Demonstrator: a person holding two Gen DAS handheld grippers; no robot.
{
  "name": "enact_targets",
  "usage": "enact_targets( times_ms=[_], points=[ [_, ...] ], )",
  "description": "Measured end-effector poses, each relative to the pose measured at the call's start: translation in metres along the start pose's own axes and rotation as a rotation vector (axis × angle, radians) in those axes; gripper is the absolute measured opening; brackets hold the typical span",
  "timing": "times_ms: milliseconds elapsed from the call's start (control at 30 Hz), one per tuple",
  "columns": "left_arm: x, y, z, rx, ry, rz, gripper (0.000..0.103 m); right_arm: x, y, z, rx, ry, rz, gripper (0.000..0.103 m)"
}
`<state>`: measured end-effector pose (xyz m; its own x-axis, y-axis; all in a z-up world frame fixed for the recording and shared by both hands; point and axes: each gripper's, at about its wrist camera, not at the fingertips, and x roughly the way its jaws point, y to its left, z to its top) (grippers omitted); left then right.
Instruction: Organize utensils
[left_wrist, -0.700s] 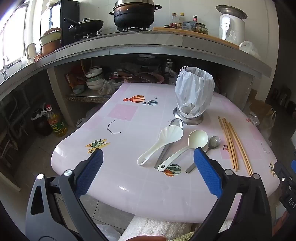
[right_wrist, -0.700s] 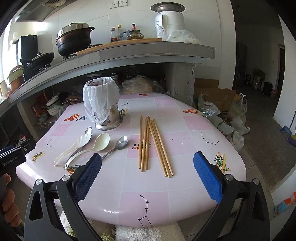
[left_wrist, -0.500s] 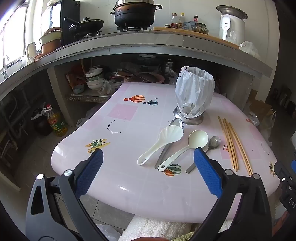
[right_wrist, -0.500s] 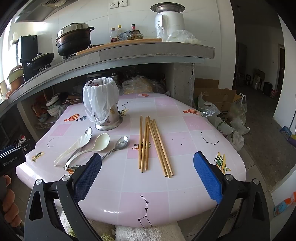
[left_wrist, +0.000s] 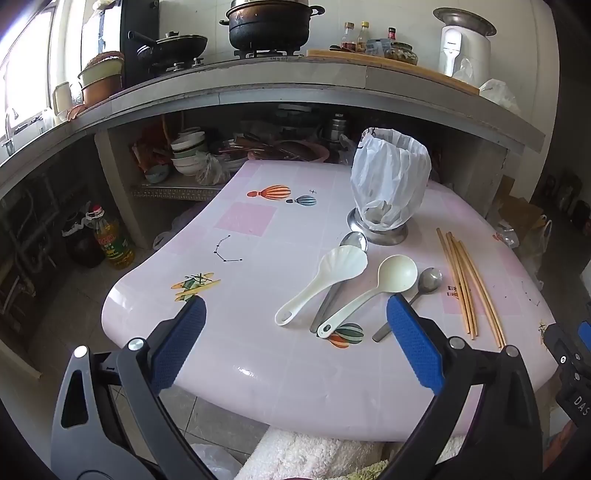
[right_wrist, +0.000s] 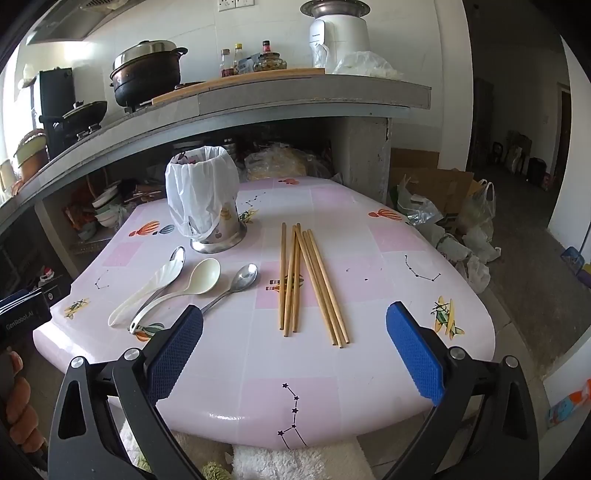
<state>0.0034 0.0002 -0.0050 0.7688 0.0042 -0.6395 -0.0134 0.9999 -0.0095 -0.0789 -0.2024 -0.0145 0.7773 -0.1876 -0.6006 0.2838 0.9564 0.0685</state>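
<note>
Left tongs (left_wrist: 295, 321): jaws spread wide, nothing between the pads, hovering at the near edge of the pink worktop (left_wrist: 258, 236). Spoons just beyond, centre-right of frame: white scalloped spoon (left_wrist: 321, 284), cream ladle-spoon (left_wrist: 373, 291), two metal spoons partly under and beside them.

Right tongs (right_wrist: 294, 321): equally wide, empty. Chopsticks (right_wrist: 306, 280) lie loose at frame centre, just past the fingertips. Bag-lined holder (right_wrist: 205, 199) stands upright, upper left.

Glossy pink table (right_wrist: 369, 280), wooden chopsticks (right_wrist: 314, 280), shiny metal spoon (right_wrist: 242, 278).
</note>
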Motion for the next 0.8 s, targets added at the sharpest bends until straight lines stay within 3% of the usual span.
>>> enact_targets(
  times_ms=[800],
  points=[
    [0.0031,0.0020,-0.0004,-0.001,0.017,0.008,0.095,0.0039,0.0028,-0.0017,-0.001,0.019,0.007,0.097]
  ],
)
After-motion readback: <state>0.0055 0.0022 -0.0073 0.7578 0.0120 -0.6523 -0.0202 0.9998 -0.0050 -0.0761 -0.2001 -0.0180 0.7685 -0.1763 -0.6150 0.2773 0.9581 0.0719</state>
